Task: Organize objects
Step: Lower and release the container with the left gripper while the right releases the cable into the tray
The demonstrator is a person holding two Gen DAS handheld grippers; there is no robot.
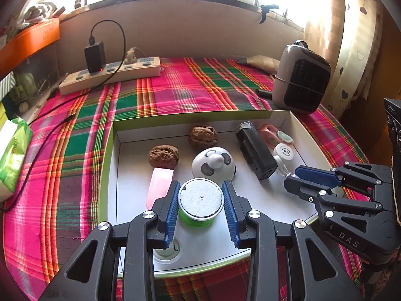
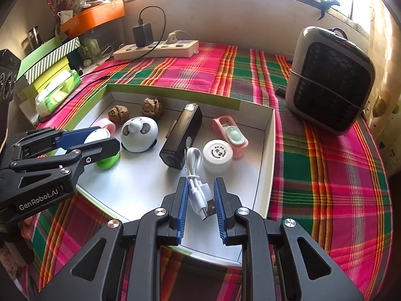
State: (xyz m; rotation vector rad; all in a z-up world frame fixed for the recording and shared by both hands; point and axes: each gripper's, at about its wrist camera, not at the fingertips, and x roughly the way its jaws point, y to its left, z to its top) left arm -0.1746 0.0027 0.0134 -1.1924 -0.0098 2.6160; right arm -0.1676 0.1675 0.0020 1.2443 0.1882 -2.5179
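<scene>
A shallow white box with green sides (image 1: 110,165) (image 2: 268,150) lies on the plaid cloth. In it are two walnuts (image 1: 163,156) (image 1: 203,136), a panda toy (image 1: 213,161) (image 2: 139,134), a black rectangular device (image 1: 255,150) (image 2: 181,135), a white jar (image 2: 217,156), a pink holder (image 2: 229,135) and a pink strip (image 1: 159,184). My left gripper (image 1: 200,200) brackets a green cup with a white top (image 1: 200,199); small gaps show at the pads. My right gripper (image 2: 200,200) brackets a coiled white USB cable (image 2: 196,175) over the box, pads slightly apart from it.
A grey and black fan heater (image 1: 300,80) (image 2: 330,80) stands at the right. A power strip with a black charger (image 1: 110,74) (image 2: 155,47) lies at the back. A tissue pack (image 1: 12,155) (image 2: 57,91) and boxes sit at the left.
</scene>
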